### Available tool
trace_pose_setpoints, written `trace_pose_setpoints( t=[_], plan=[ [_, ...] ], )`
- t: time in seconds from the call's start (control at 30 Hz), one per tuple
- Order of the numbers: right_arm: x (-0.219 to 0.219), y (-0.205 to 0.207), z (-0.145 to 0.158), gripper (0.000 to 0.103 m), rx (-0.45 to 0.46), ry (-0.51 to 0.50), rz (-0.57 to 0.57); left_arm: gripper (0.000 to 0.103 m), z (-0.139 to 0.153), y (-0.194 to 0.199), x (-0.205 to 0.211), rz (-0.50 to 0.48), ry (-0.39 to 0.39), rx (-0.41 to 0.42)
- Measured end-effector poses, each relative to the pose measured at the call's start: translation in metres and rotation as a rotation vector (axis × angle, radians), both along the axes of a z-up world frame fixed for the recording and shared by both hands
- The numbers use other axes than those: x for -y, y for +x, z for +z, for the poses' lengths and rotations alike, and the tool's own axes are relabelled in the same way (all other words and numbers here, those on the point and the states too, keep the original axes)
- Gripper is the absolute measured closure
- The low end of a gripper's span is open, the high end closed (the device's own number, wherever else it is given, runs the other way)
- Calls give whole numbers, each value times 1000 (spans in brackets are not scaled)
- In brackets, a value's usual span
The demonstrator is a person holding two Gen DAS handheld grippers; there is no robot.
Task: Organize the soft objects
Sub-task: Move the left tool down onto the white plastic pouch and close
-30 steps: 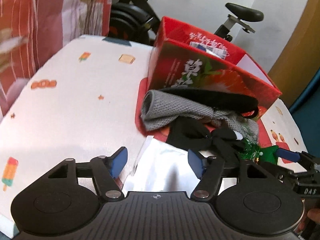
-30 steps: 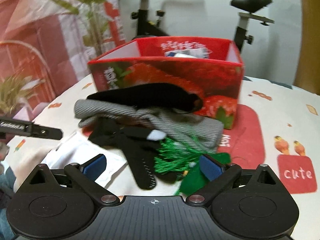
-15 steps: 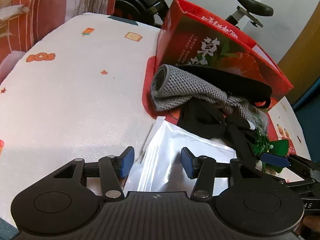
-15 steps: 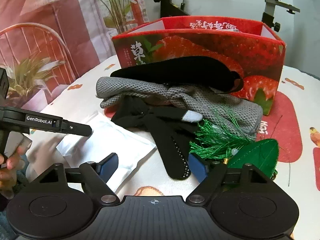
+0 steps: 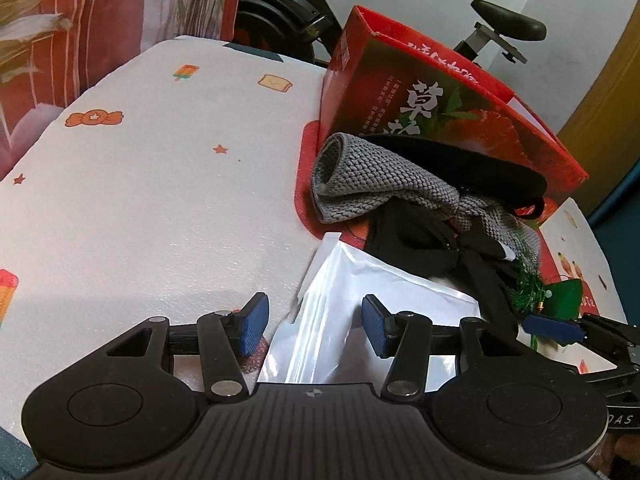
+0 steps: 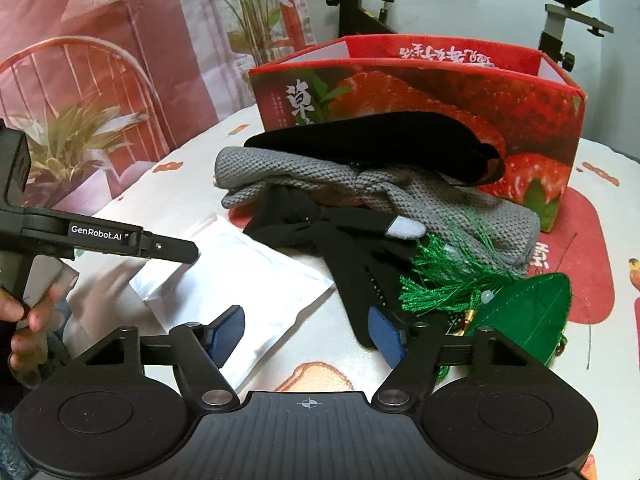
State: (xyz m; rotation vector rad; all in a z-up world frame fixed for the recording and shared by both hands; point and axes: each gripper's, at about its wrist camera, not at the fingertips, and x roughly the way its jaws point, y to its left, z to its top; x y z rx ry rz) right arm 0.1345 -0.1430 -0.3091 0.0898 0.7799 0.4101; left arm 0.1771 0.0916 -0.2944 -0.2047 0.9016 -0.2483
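Low over a cartoon-printed tablecloth, the left gripper hangs with its blue pads spread wide on either side of the near edge of a white plastic pouch, gripping nothing. Beside it, the right gripper is likewise wide open and holds nothing, its pads poised above the pouch's corner and the fingers of a black glove. From the right wrist view the left gripper shows as a dark arm reaching over the pouch, with the person's hand clasping its handle at the frame's left edge. Beyond the pouch, the soft things lie in a heap on the cloth: a grey knitted glove, a black band draped across its top, the black glove underneath, and a green tassel fixed to a green felt leaf at the right end. Just behind the heap stands an open red strawberry-printed box, the band resting against its front wall. An exercise bike stands past the table.
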Motion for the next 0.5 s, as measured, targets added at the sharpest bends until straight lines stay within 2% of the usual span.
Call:
trace_pose_setpoints(
  t=[0.3,0.5],
  plan=[
    [-4,-3,-5,42,-26,-1,13,50,-2,-3,9,-105,-48,-17],
    [0,-1,-11,42,-62,39,1,50,-4,-7,13,-126,-84,-32]
  ],
)
